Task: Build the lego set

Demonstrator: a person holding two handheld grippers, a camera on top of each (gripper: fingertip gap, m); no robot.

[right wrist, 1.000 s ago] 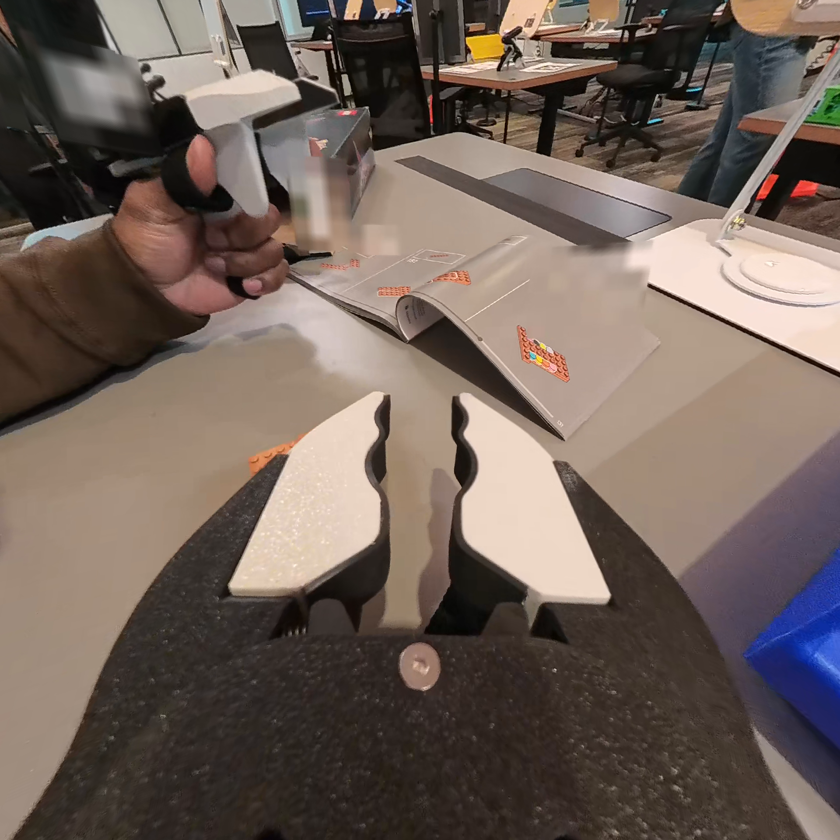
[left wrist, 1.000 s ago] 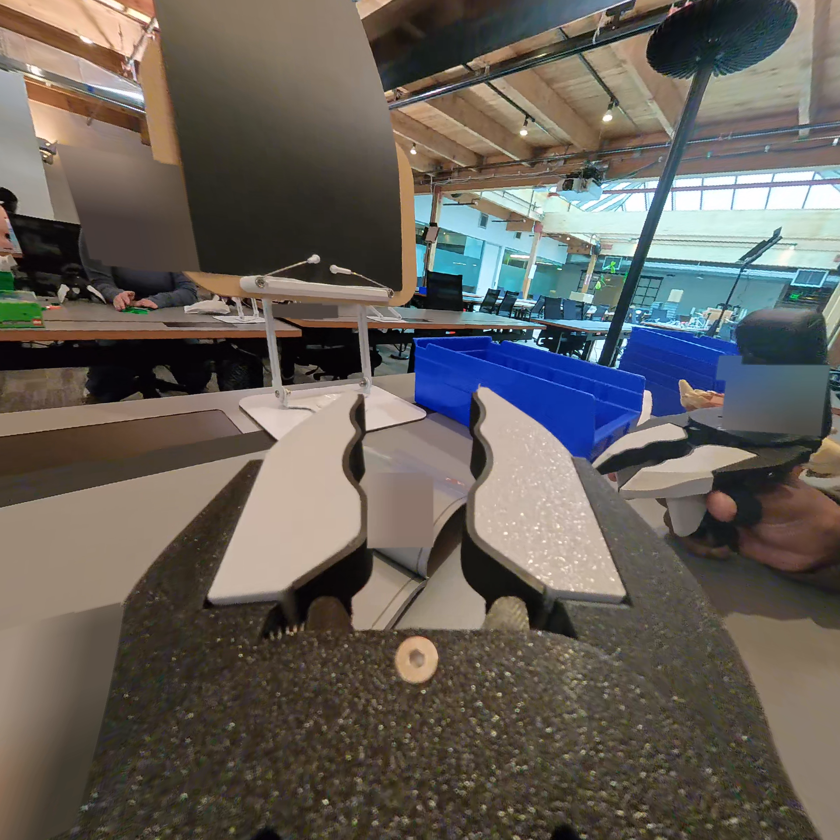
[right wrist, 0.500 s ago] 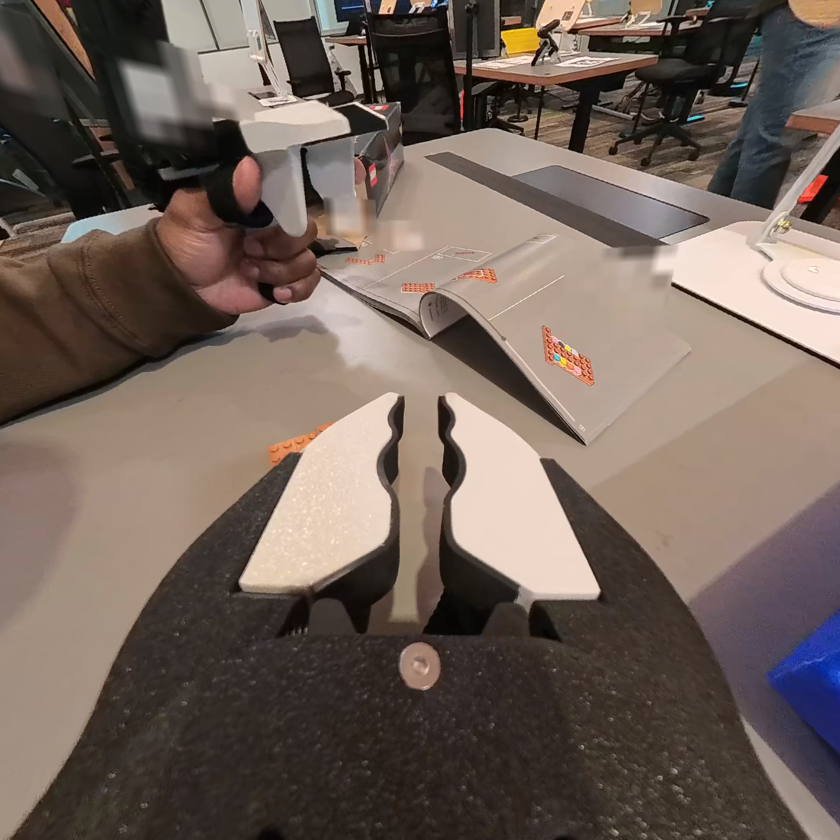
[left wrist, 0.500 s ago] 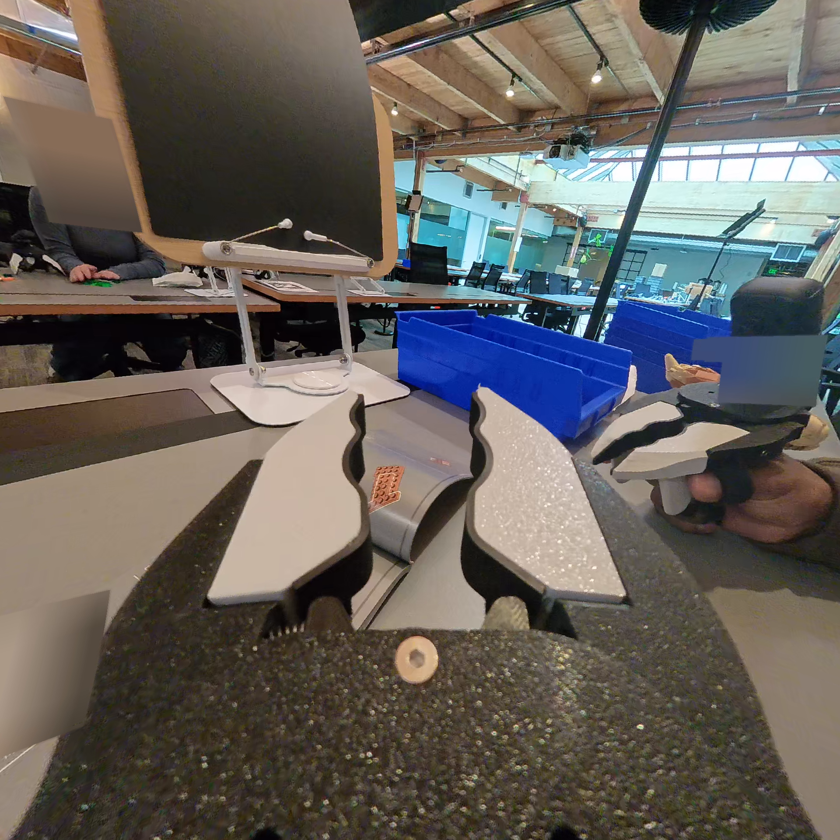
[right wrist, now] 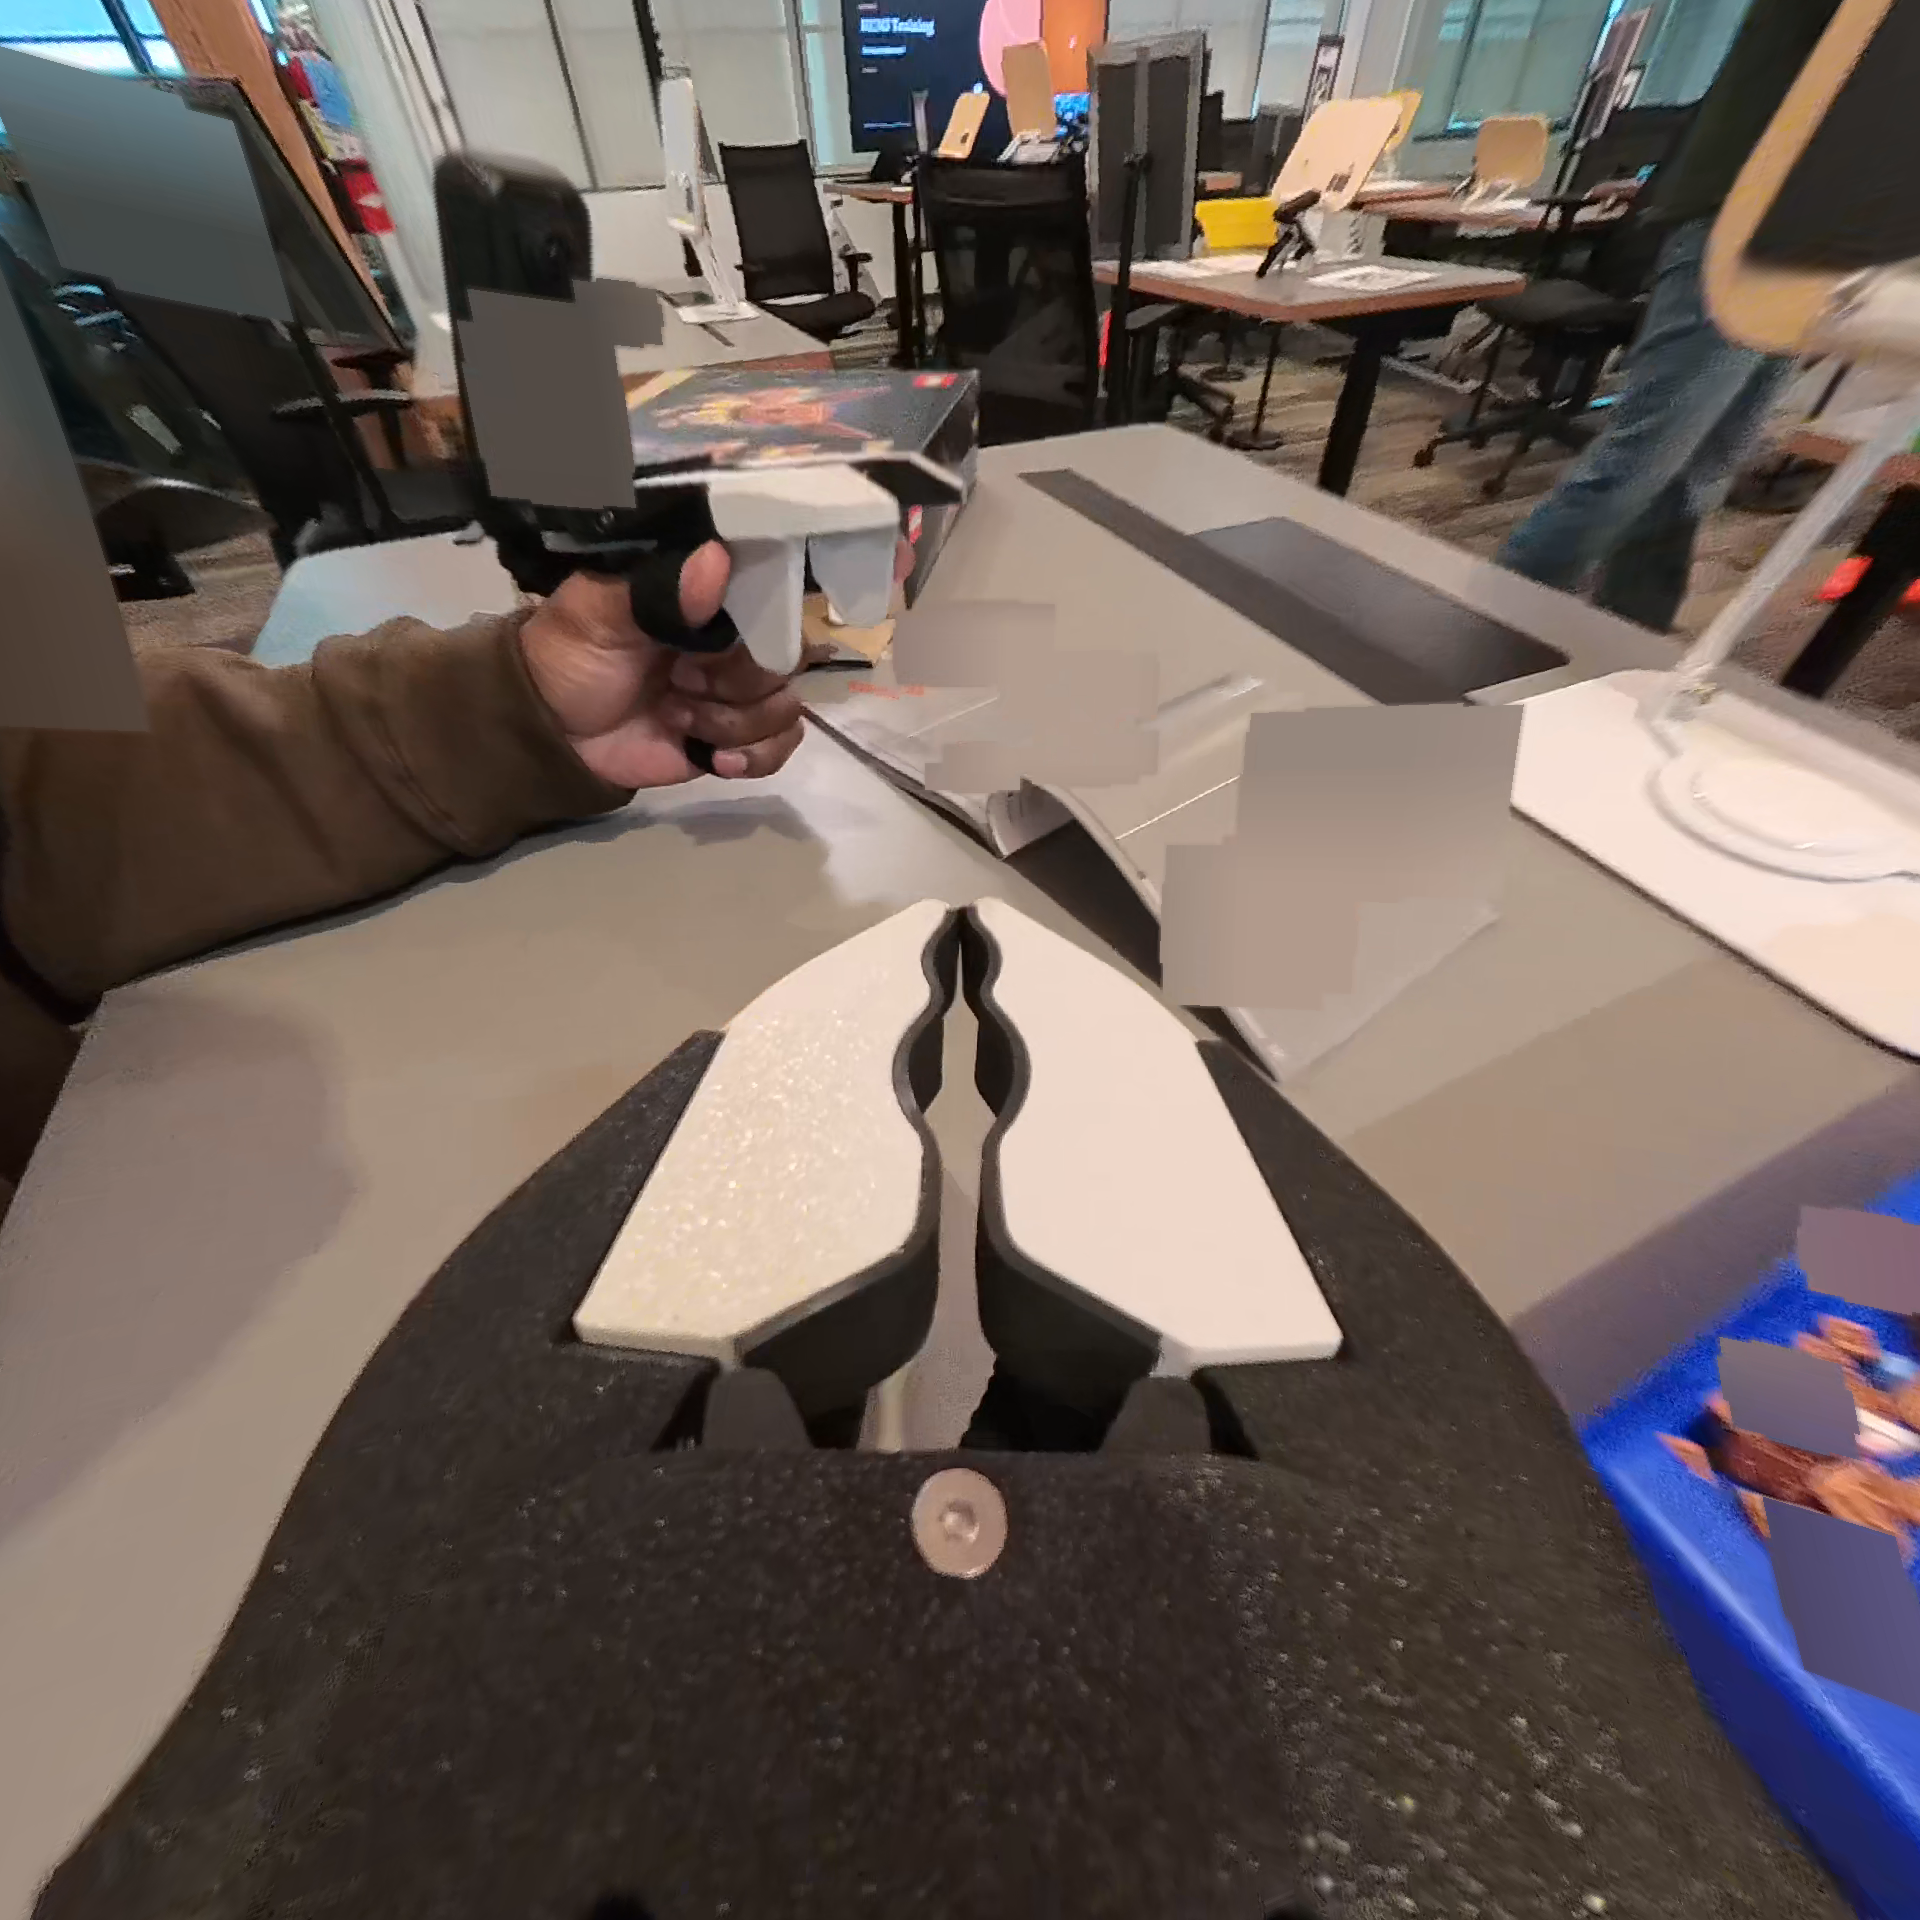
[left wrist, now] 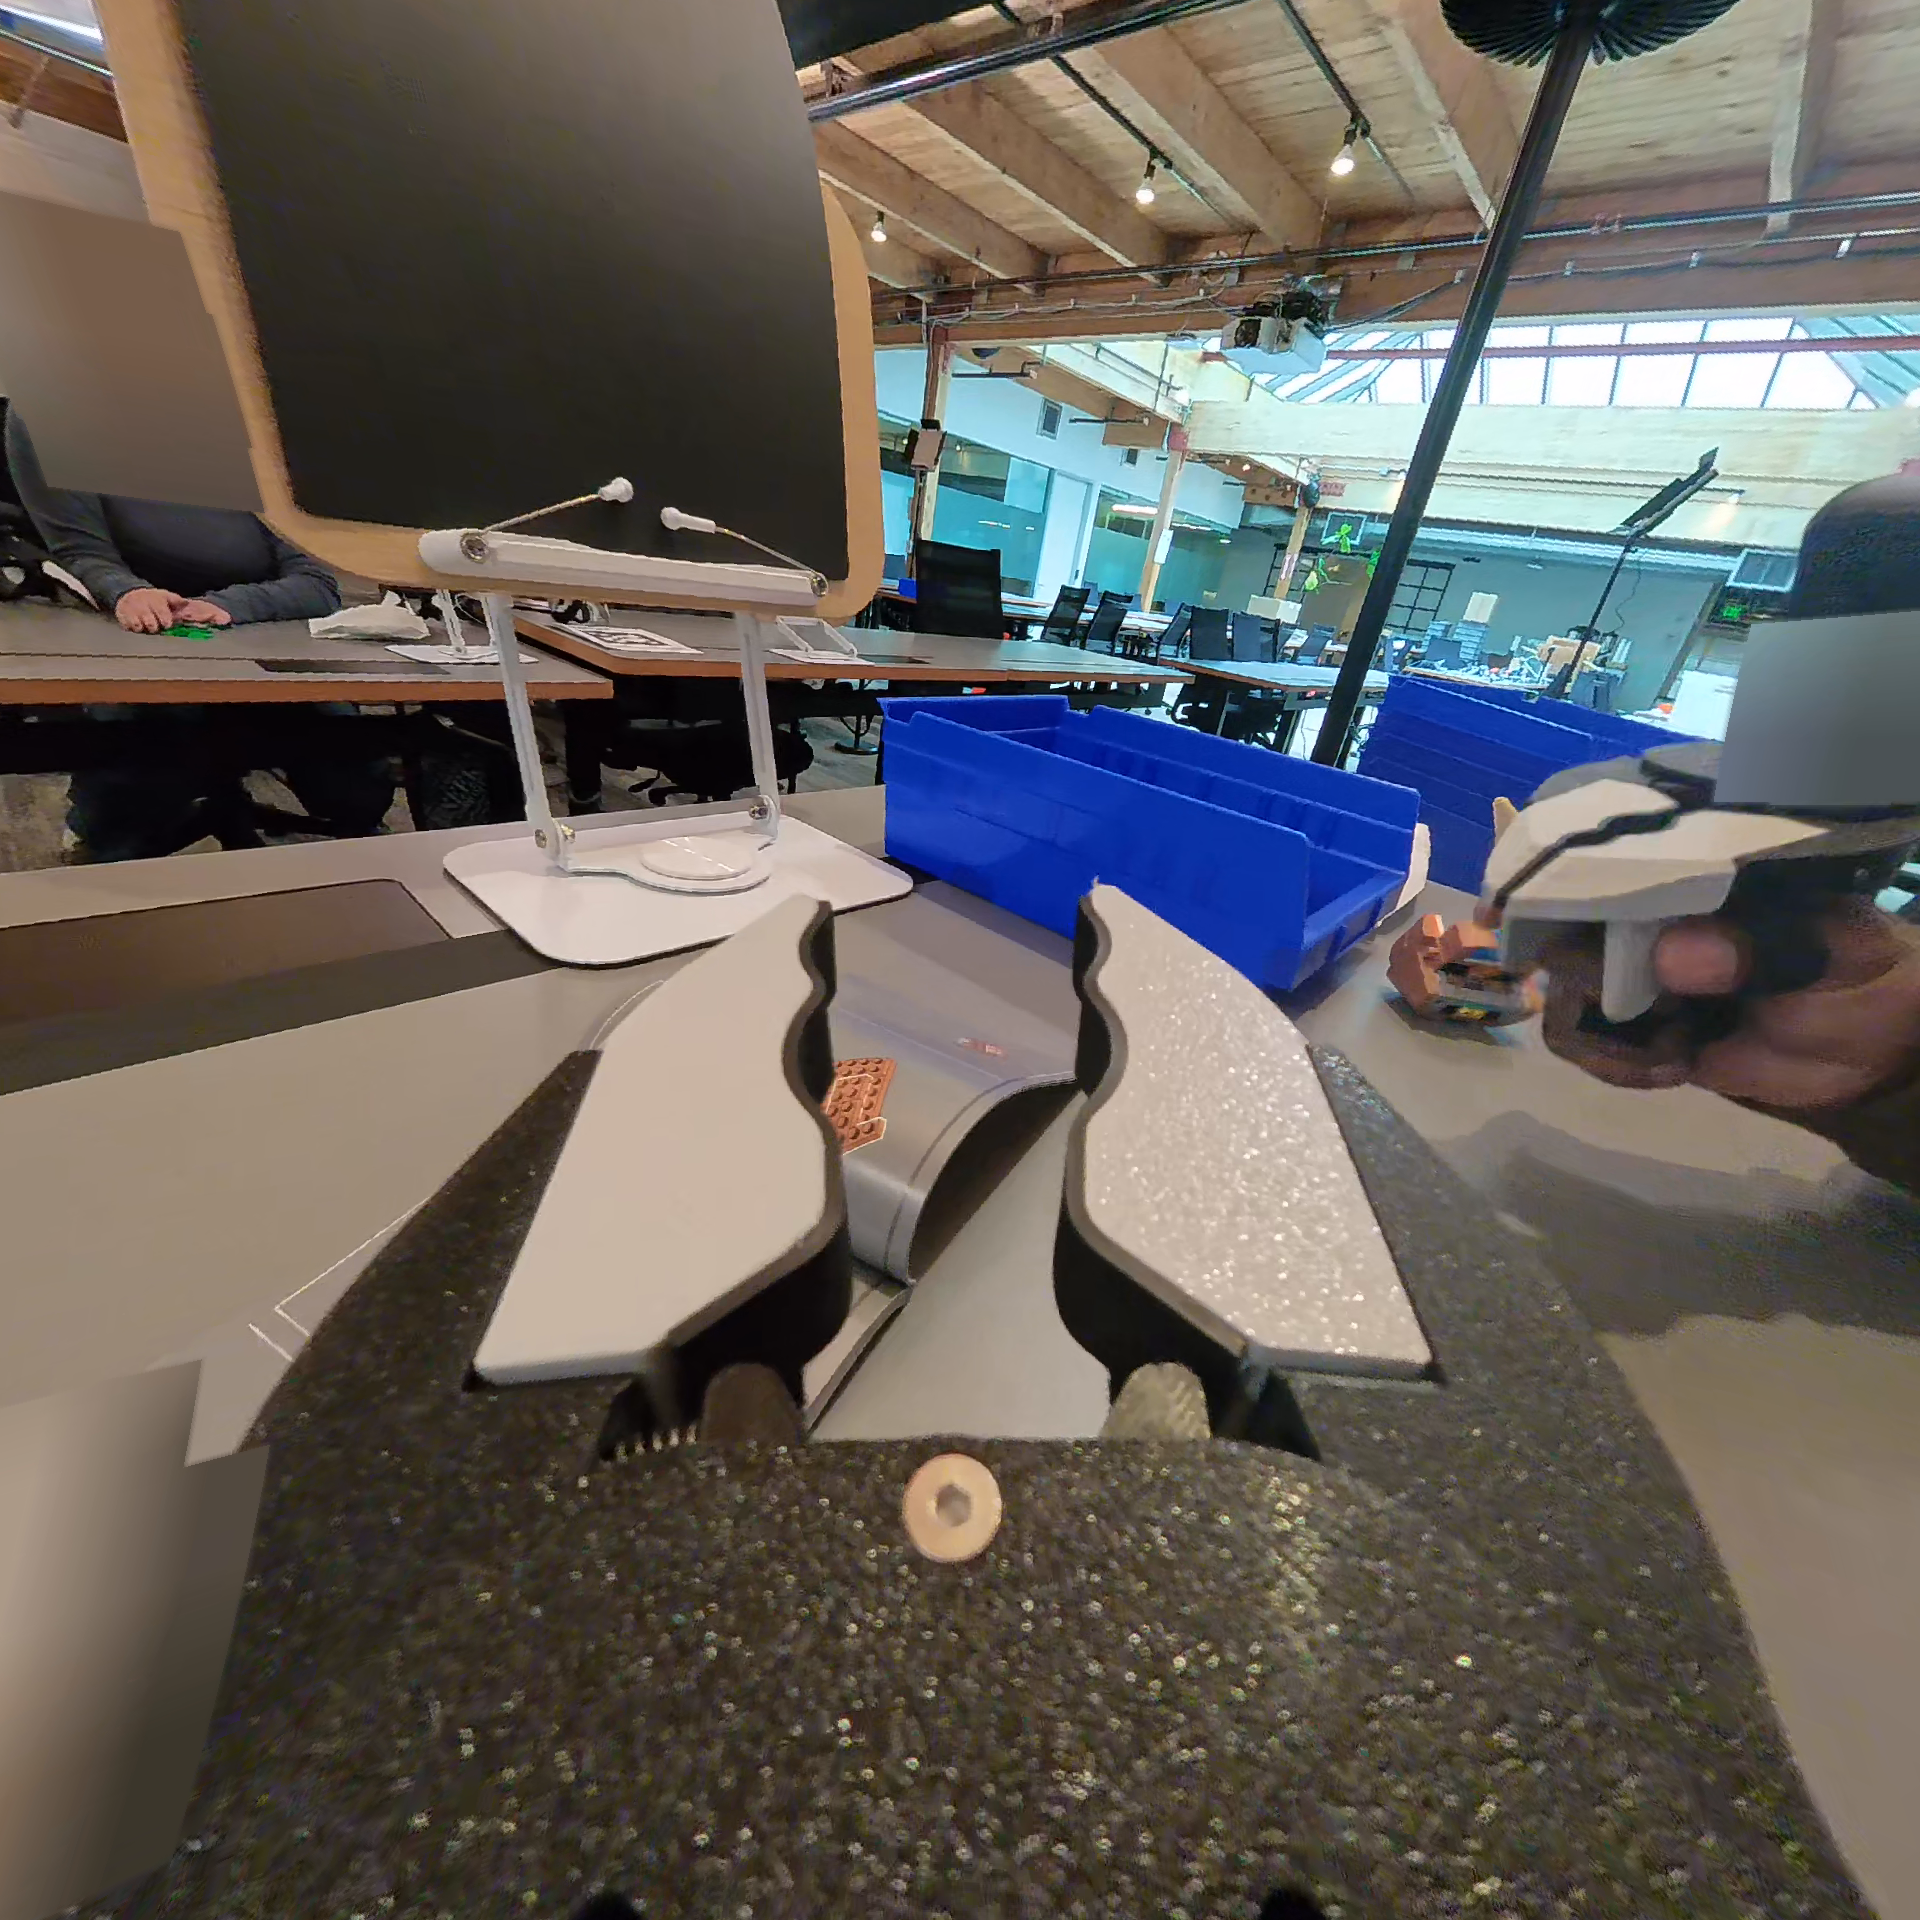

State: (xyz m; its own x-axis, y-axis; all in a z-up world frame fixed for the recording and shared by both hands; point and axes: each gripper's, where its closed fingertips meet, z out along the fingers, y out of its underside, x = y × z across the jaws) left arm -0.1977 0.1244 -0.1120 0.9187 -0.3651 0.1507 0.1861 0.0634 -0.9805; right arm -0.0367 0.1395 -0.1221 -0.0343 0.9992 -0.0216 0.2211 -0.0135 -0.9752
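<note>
Right gripper (right wrist: 962,920) jaws closed — emptied.

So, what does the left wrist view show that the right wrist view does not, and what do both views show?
Only the left wrist view shows a small brown Lego figure on the table and a black pole behind the bins.

Only the right wrist view shows the Lego box behind the left gripper.

Both show the open instruction booklet, the blue bin, the white stand and the grey table.
</note>
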